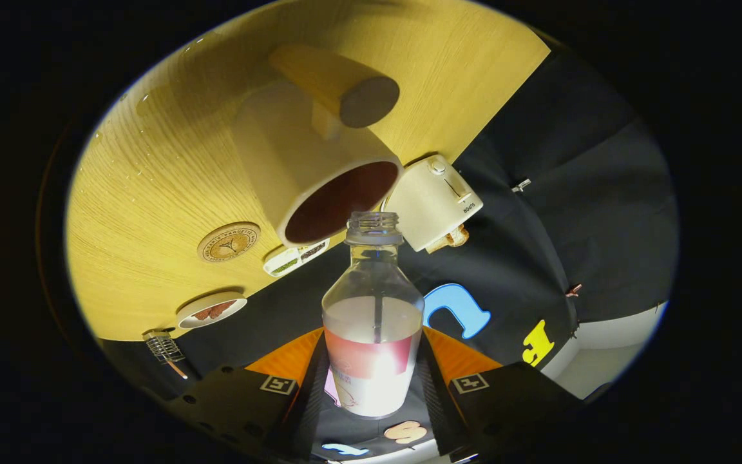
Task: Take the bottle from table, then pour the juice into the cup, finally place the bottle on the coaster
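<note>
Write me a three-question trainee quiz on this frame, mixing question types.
1. True or false: the clear plastic bottle has its cap on.
2. What does the bottle's open neck point toward? A) the cream ceramic cup B) the round cork coaster C) the cream toaster
3. What is the hand-held gripper doing?

Key: 1 false, the threaded neck is open. 2 A. 3 Its fingers are shut on the bottle's labelled body, with the view tilted so the wooden table slants.
</note>
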Action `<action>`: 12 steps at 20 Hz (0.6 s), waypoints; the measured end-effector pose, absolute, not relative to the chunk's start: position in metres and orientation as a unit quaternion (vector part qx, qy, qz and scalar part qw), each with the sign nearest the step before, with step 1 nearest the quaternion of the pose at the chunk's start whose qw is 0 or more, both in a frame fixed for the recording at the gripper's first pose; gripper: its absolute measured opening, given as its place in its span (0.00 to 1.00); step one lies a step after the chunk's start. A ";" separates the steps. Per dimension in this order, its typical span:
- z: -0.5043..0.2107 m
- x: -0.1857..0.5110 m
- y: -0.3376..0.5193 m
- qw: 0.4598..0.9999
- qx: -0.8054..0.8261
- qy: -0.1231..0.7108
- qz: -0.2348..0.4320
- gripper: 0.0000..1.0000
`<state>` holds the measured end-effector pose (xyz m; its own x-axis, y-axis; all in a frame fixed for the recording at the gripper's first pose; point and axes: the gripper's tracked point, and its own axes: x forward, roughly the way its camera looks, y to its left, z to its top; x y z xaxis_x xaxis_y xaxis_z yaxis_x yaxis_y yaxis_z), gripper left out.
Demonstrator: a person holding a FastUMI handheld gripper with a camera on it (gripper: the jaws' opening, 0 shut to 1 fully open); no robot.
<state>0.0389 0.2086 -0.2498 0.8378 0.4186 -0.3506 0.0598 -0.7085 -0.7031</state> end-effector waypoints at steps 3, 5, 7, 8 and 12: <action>-0.249 0.040 0.207 0.362 -0.889 -0.131 0.250 0.72; -0.247 0.039 0.206 0.364 -0.888 -0.129 0.249 0.72; -0.249 0.038 0.202 0.369 -0.886 -0.124 0.250 0.72; -0.250 0.037 0.201 0.374 -0.885 -0.119 0.251 0.72; -0.254 0.035 0.193 0.407 -0.873 -0.093 0.253 0.72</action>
<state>0.0351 0.1926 -0.2544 0.8550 0.3686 -0.3648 -0.0427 -0.6511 -0.7578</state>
